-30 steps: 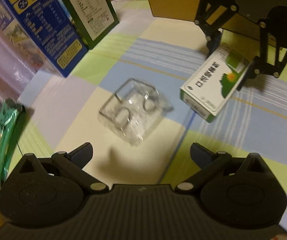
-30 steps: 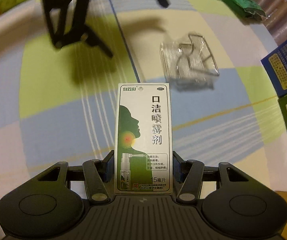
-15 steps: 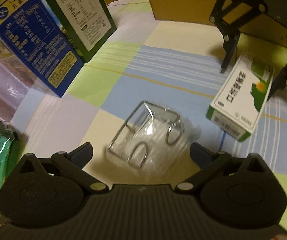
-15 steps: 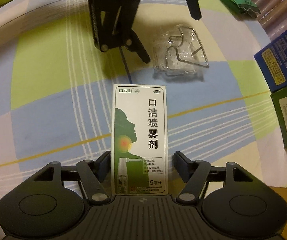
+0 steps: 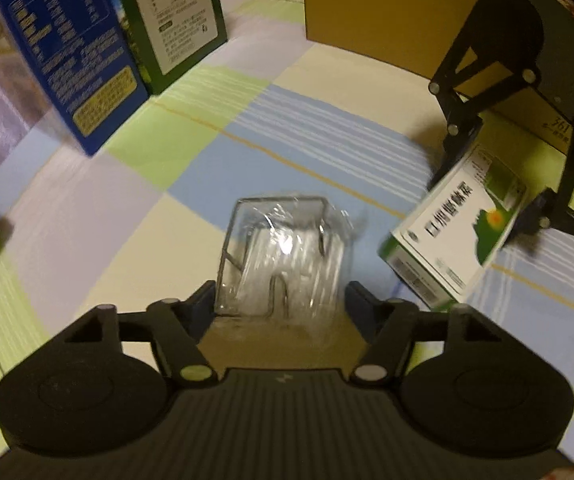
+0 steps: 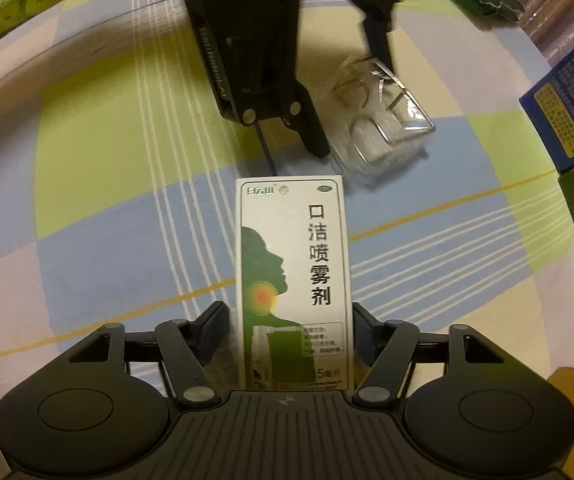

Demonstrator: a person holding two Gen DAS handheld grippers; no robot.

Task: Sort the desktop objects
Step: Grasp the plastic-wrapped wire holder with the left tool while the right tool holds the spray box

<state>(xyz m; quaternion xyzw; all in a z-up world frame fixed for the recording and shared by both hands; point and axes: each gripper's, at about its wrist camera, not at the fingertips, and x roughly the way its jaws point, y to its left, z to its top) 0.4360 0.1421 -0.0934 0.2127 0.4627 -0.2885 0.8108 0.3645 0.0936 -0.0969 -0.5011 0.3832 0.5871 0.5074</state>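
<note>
Here, low in the centre of my left wrist view, the clear plastic packet [image 5: 287, 256] sits between my left gripper [image 5: 279, 300] jaws, which are part open around it; whether they touch it I cannot tell. My right gripper [image 6: 291, 332] is closed on the spray box [image 6: 293, 276], lower centre. Checked cloth [image 5: 167, 208] lies open at mid-left; blue carton [image 5: 71, 48] and green carton [image 5: 171, 12] crowd upper left.

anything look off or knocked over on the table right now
Nothing spilled or damaged. The clear plastic pack of metal clips lies between the left gripper fingers; the spray box sits straight between the right gripper fingers.
</note>
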